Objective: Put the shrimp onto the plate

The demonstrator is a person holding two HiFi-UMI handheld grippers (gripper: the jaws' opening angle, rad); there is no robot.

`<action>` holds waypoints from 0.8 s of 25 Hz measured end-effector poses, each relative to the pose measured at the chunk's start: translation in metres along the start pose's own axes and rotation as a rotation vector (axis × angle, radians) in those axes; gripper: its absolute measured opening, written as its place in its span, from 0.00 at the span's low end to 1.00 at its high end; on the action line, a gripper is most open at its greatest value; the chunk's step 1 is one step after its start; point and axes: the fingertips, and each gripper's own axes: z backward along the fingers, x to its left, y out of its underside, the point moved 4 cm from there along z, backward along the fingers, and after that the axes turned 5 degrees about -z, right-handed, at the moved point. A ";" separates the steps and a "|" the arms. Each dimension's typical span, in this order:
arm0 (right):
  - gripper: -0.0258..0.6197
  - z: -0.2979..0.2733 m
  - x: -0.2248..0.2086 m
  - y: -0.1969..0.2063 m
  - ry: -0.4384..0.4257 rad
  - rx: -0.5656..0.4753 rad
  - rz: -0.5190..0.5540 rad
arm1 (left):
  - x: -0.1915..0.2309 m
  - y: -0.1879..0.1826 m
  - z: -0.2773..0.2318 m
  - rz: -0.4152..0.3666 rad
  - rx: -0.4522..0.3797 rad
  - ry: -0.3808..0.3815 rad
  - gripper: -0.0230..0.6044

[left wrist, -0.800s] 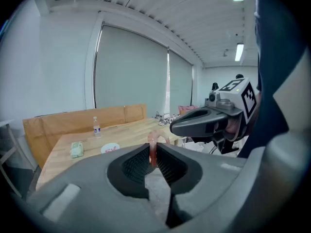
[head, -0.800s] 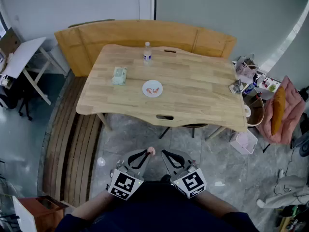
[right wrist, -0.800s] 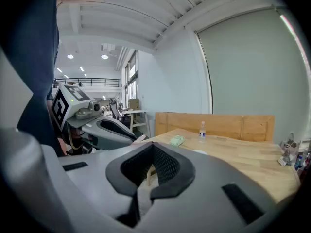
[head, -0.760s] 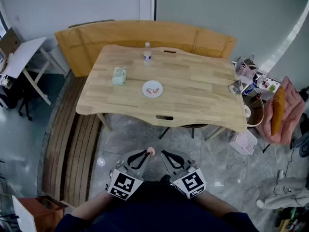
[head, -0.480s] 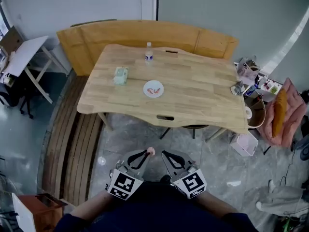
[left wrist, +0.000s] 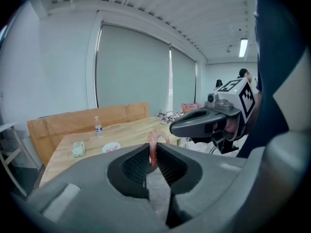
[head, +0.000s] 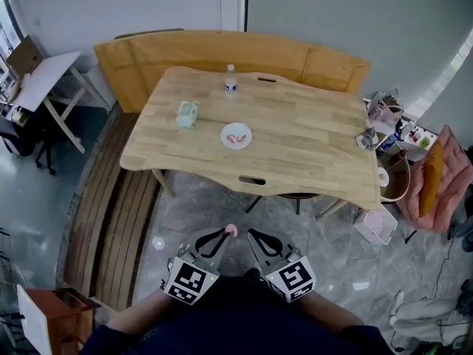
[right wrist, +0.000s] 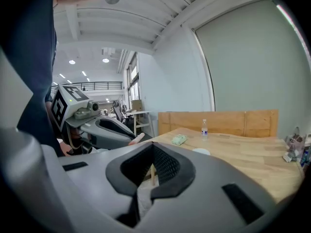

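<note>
Left hand-held gripper (head: pixel 224 235) sits low at the person's waist, well short of the worktop (head: pixel 310 146), pinching a shrimp (head: pixel 230 231). Right hand-held gripper (head: pixel 253 235) is alongside, jaws closed, empty. Plate (head: pixel 225 137) lies mid-worktop.

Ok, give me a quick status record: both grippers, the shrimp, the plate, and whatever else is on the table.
left gripper: shut on the shrimp, held low, short of the table
right gripper: jaws together, nothing between them, beside the left one
shrimp: pink, upright, tip poking out above the jaws
plate: white, mid-table, pink-red pieces already on it
table: wooden, ahead of the person
also on table: bottle near the far edge; green packet left of the plate
task: held shrimp not yet on plate
</note>
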 end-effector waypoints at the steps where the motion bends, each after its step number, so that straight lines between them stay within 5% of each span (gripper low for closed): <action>1: 0.05 0.002 -0.002 0.000 -0.007 -0.003 0.001 | -0.002 -0.001 -0.001 0.000 0.002 -0.008 0.11; 12: 0.05 0.008 -0.034 0.009 -0.058 -0.006 0.019 | -0.003 0.000 -0.025 0.030 0.011 -0.095 0.11; 20: 0.05 -0.029 -0.068 -0.002 -0.039 0.004 0.032 | 0.045 -0.006 -0.065 0.003 -0.007 -0.087 0.11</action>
